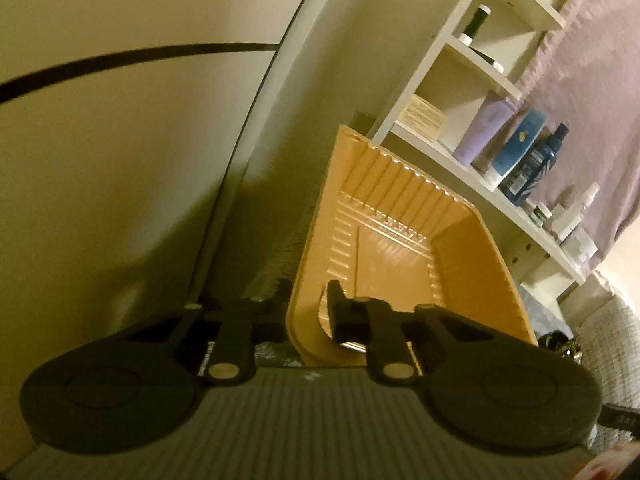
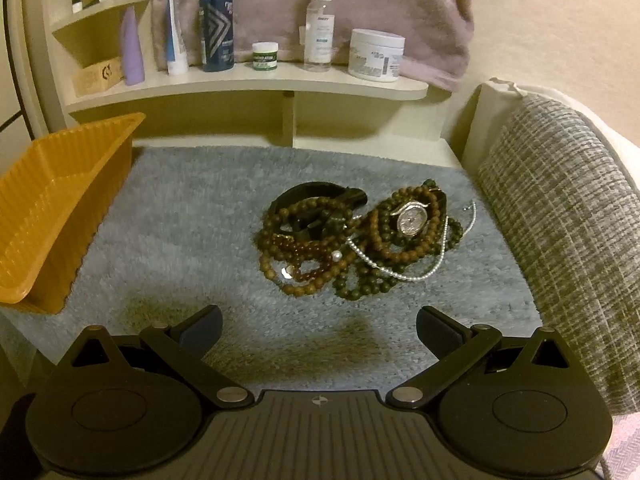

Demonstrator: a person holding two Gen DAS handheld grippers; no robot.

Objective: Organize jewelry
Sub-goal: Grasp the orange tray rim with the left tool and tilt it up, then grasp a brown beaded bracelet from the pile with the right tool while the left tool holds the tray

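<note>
One orange ribbed tray (image 2: 60, 208) is sitting tilted at the left edge of a grey fluffy mat (image 2: 180, 240). The left tool (image 1: 308, 304) is gripping the tray's near rim, one finger inside the tray and one outside, clamped on the wall. In the left wrist view the tray (image 1: 400, 240) is showing an empty ribbed floor.

The right tool (image 2: 319, 326) is hovering above the mat with its two fingers spread wide apart, holding nothing. Ahead of it, near the middle of the mat, one tangled pile of jewelry (image 2: 360, 240) is lying. In the pile are several strands of brown and dark green beads, too tangled to count, one thin pearl strand (image 2: 400, 276), one silver-faced watch (image 2: 412, 218) and one black band (image 2: 312, 194).

Behind the mat, a cream shelf (image 2: 248, 84) is carrying seven items: one box, one purple tube, one white and blue tube, one dark blue spray bottle (image 2: 217, 20), one small green jar, one clear spray bottle (image 2: 320, 20) and one white tub (image 2: 376, 54).
</note>
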